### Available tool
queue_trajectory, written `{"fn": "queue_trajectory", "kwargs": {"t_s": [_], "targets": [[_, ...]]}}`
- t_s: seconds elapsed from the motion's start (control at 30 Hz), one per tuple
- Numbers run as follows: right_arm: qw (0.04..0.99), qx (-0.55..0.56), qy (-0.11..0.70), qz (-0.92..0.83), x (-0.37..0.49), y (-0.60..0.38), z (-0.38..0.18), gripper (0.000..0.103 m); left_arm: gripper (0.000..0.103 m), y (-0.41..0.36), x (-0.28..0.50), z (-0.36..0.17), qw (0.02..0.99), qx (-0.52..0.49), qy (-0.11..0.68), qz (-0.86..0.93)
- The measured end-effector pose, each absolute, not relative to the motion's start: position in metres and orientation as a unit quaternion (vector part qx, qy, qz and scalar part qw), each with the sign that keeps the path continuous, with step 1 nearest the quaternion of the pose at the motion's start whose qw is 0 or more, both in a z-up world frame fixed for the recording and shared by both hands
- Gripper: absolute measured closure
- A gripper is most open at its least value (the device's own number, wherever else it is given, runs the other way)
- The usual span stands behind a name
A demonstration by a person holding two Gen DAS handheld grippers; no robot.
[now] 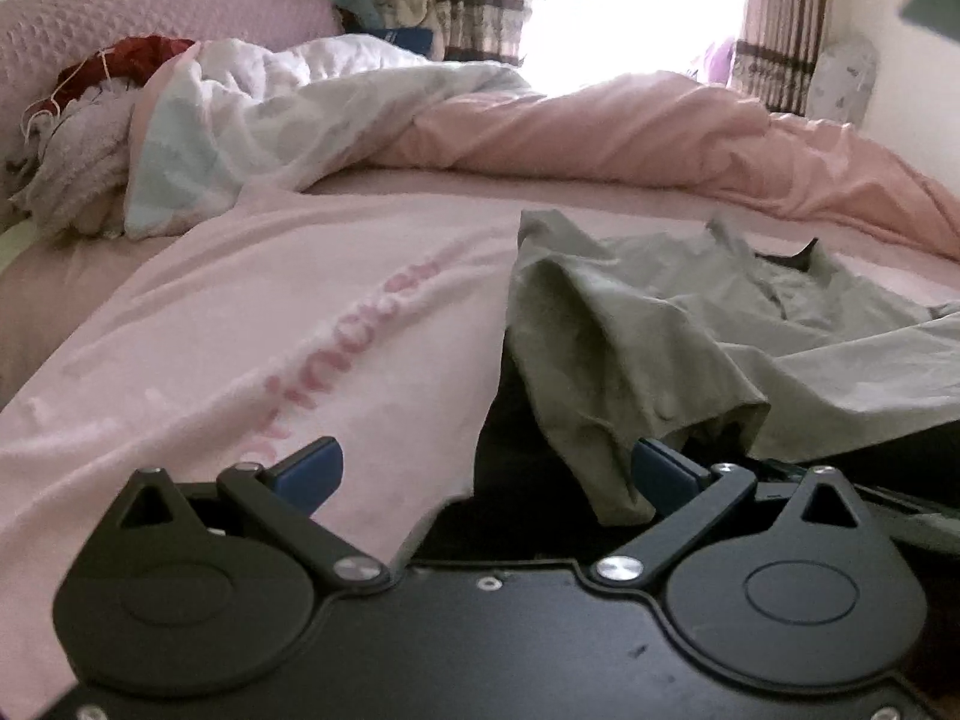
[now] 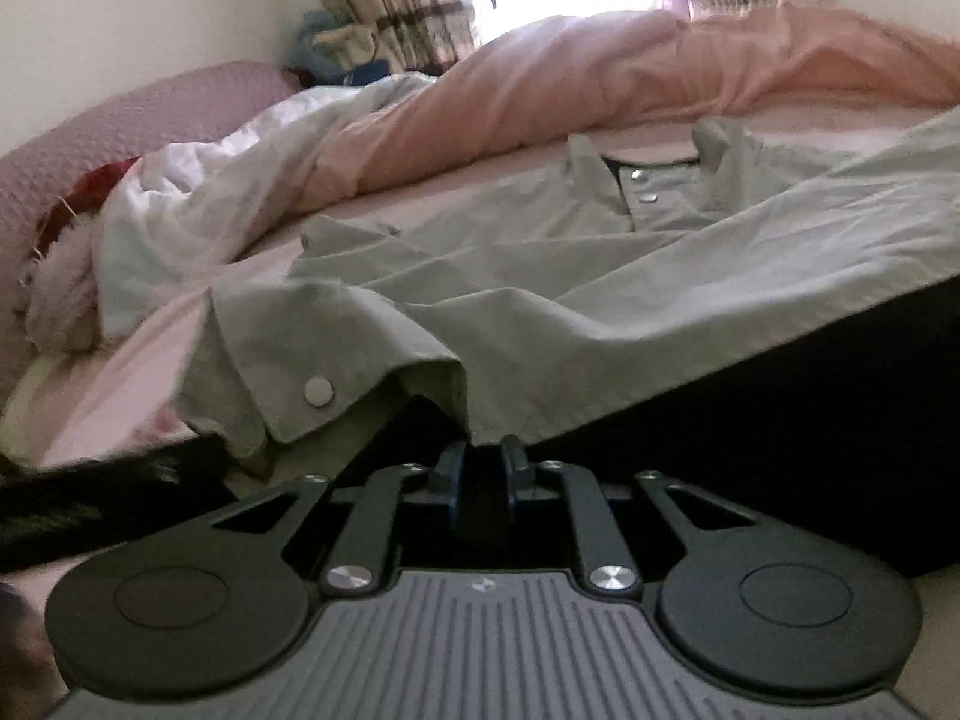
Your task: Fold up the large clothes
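Observation:
A grey-green snap-button shirt (image 2: 540, 276) lies spread on the bed, collar toward the far side. My right gripper (image 2: 483, 468) is shut on the shirt's near hem beside the cuffed sleeve (image 2: 288, 372). In the left wrist view the shirt (image 1: 690, 330) lies to the right, with a sleeve end (image 1: 606, 408) hanging down between the fingers of my left gripper (image 1: 489, 468), which is open and holds nothing. A pale pink garment with lettering (image 1: 270, 348) lies to the left under the left finger.
A pink duvet (image 1: 660, 138) and a white quilt (image 1: 270, 114) are bunched along the far side of the bed. A pink headboard (image 1: 150, 18) and a heap of red and lilac cloth (image 1: 78, 120) are at the left. Curtains and a bright window stand behind.

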State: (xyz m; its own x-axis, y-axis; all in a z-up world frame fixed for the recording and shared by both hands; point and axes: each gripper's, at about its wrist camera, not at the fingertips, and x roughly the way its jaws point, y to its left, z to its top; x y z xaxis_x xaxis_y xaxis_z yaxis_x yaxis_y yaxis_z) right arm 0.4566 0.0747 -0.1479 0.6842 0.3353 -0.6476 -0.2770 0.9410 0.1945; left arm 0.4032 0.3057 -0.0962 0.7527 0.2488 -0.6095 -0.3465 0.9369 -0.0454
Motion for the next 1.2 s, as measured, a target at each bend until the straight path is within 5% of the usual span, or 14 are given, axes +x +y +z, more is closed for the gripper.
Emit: {"fn": "queue_trajectory", "kwargs": {"t_s": [0.27,0.37,0.5,0.63,0.9,1.1,1.2], "targets": [[0.964,-0.028,0.242,0.102,0.448,0.006,-0.070,0.087,0.000,0.263,0.428,-0.057,0.968,-0.086,0.222,0.075],[0.966,-0.030,0.258,0.008,0.486,-0.053,-0.080,0.087,0.000,0.249,0.464,-0.077,0.970,-0.037,0.226,0.083],[0.949,-0.010,0.312,-0.048,0.543,-0.135,-0.126,0.103,0.000,0.271,0.516,-0.135,0.943,0.005,0.286,0.168],[0.952,0.035,0.303,-0.025,0.545,-0.155,-0.115,0.103,0.000,0.299,0.529,-0.142,0.940,-0.061,0.301,0.149],[0.993,0.004,0.118,-0.029,0.530,-0.110,-0.070,0.077,0.000,0.246,0.538,-0.096,0.969,0.011,0.183,0.165],[0.985,0.001,0.161,-0.069,0.639,-0.141,-0.100,0.077,0.000,0.285,0.613,-0.136,0.942,0.062,0.249,0.217],[0.963,-0.014,0.237,-0.131,0.686,-0.148,-0.122,0.079,0.000,0.323,0.619,-0.142,0.941,-0.034,0.276,0.195]]}}
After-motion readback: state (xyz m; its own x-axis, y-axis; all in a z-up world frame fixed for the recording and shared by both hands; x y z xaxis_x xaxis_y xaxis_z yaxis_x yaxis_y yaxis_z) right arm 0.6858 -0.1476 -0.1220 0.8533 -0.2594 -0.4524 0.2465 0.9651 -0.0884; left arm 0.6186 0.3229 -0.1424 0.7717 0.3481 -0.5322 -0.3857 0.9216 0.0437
